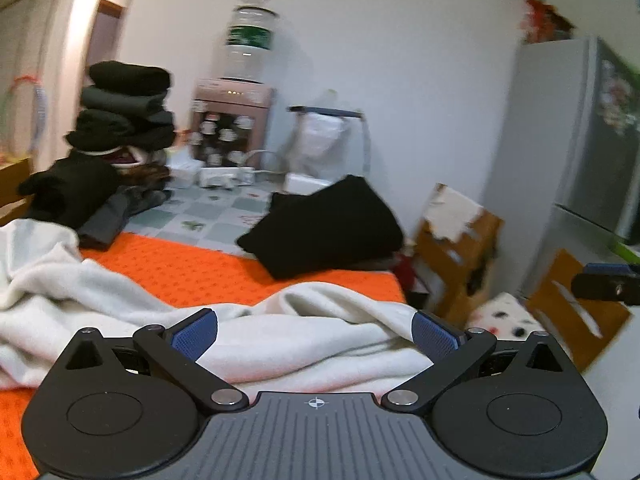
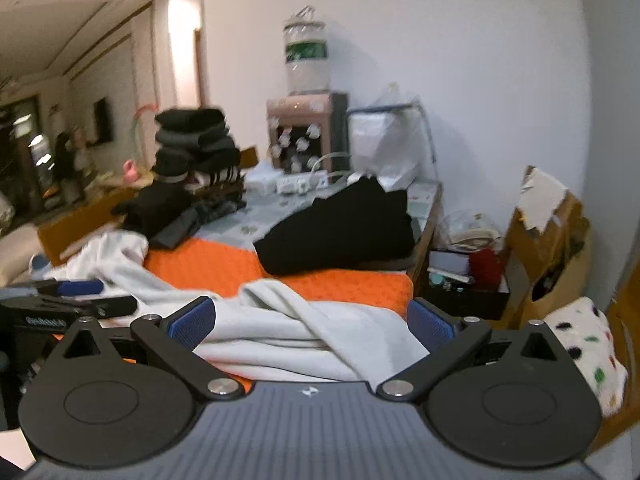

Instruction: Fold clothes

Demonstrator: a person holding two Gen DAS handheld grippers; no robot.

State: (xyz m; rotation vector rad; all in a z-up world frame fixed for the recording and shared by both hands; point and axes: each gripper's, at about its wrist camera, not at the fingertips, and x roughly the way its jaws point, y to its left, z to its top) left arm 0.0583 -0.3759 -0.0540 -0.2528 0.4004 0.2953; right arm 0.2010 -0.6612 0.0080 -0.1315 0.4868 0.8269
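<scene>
The left gripper point(image 1: 315, 334) is seen with its two blue-padded fingers spread wide apart, and nothing is held between them. The right gripper point(image 2: 312, 322) is spread wide in the same way, with nothing gripped. A soft cream-white garment point(image 1: 280, 332) is found crumpled just in front of both grippers, on a bumpy orange mat point(image 1: 208, 268) that is laid over the table. Behind the mat, a black folded garment point(image 1: 328, 228) is seen lying in a heap. Farther back on the left, a tall stack of dark folded clothes point(image 1: 126, 108) is piled up. A pink water dispenser point(image 1: 232, 120) is placed by the white wall, and a big clear water bottle point(image 1: 250, 42) is set upside down on top of it. On the floor at the right, an open brown cardboard box point(image 2: 548, 240) is seen, with white paper and some dark things stuffed inside; what they are cannot be told.
</scene>
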